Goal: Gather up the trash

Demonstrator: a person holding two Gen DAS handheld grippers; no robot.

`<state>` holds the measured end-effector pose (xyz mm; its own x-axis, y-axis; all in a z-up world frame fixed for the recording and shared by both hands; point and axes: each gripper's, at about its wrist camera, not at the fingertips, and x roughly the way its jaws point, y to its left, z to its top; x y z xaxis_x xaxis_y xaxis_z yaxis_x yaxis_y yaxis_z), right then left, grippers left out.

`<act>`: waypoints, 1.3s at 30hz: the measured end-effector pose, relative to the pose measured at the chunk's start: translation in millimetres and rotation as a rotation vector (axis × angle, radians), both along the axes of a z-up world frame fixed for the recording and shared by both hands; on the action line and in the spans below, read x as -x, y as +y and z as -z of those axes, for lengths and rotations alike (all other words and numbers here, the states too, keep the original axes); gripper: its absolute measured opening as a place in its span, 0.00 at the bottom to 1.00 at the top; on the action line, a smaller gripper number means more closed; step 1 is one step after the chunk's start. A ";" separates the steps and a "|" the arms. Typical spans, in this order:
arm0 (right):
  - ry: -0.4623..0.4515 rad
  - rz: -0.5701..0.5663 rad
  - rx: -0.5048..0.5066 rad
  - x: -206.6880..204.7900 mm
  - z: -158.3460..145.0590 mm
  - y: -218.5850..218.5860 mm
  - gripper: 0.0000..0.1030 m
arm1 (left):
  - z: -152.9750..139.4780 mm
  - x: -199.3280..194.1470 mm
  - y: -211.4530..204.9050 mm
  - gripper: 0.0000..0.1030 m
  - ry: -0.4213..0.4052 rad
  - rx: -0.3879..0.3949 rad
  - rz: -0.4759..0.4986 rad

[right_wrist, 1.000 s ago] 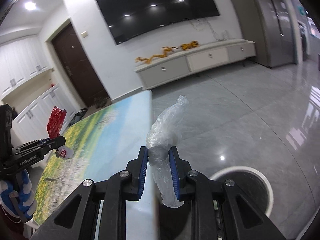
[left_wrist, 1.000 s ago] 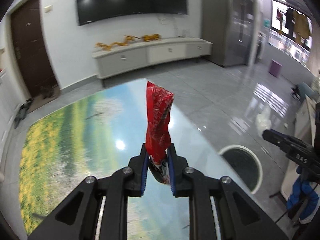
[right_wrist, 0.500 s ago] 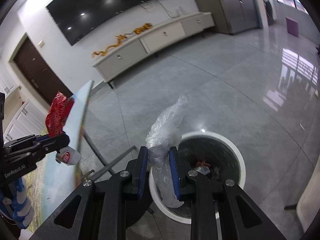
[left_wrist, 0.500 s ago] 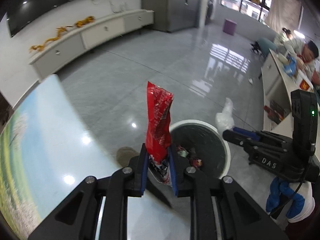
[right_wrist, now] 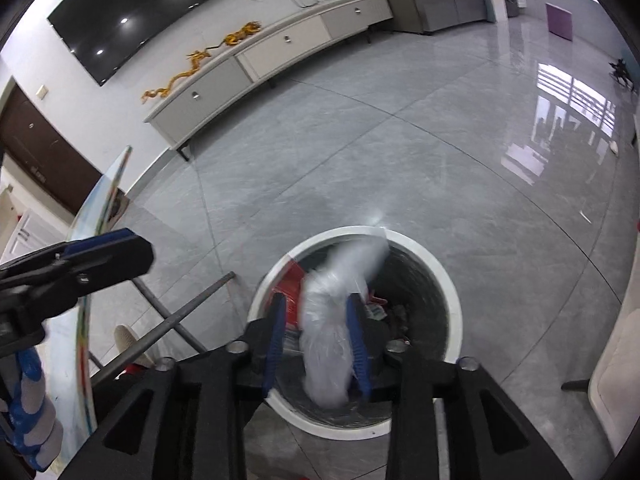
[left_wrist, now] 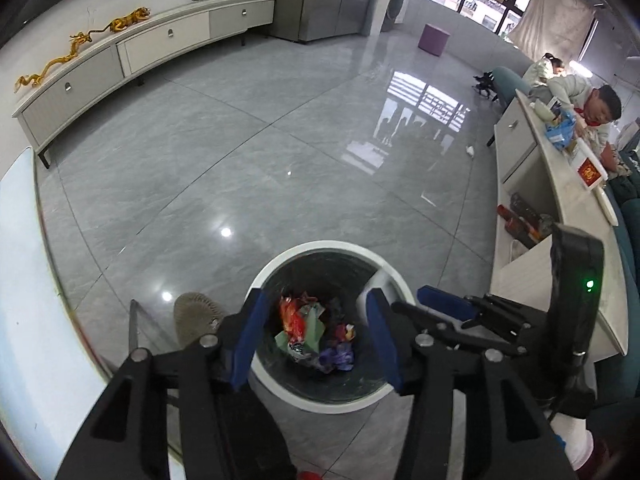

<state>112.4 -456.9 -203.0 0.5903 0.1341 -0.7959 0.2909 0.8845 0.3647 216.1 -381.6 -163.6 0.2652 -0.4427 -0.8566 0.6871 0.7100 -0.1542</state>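
A round white-rimmed trash bin (left_wrist: 280, 385) stands on the grey floor and holds several pieces of trash; it also shows in the right wrist view (right_wrist: 452, 280). My left gripper (left_wrist: 316, 340) is open and empty right above the bin, and a red wrapper (left_wrist: 291, 318) lies inside. My right gripper (right_wrist: 318, 340) is open over the bin too. A blurred clear plastic bag (right_wrist: 336, 312) is between its fingers, slipping down into the bin.
The glossy picture-printed table edge (left_wrist: 24, 280) is at the left, with its metal legs (right_wrist: 176, 320). A white counter (left_wrist: 560, 216) with a seated person (left_wrist: 592, 112) is at the right. A long low cabinet (right_wrist: 280, 48) lines the far wall.
Both grippers have moved over the bin and opened. The red wrapper has dropped from the left gripper into the bin. The plastic bag is falling out of the right gripper.
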 end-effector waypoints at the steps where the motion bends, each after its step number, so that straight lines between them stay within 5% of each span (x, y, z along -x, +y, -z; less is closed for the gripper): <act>1: 0.001 0.011 0.003 1.5 -0.5 -1.3 0.45 | -0.2 1.2 -2.1 0.48 -0.001 0.004 0.004; 2: -0.001 0.019 0.005 3.1 -1.1 -2.4 0.51 | -0.7 1.5 -2.1 0.48 -0.003 0.004 0.004; 10: -0.013 0.028 0.031 11.5 -13.2 3.5 0.51 | -22.7 12.9 25.5 0.48 -0.048 0.042 -0.019; 22: -0.168 -0.086 0.076 5.9 -79.3 66.0 0.51 | -84.6 37.0 134.1 0.49 -0.205 0.109 -0.182; 26: -0.227 -0.143 0.093 5.8 -102.8 93.6 0.52 | -106.3 54.4 182.3 0.62 -0.271 0.141 -0.268; 39: -0.434 -0.292 0.185 45.1 -179.6 177.3 0.62 | -163.3 129.4 311.5 0.74 -0.546 0.218 -0.558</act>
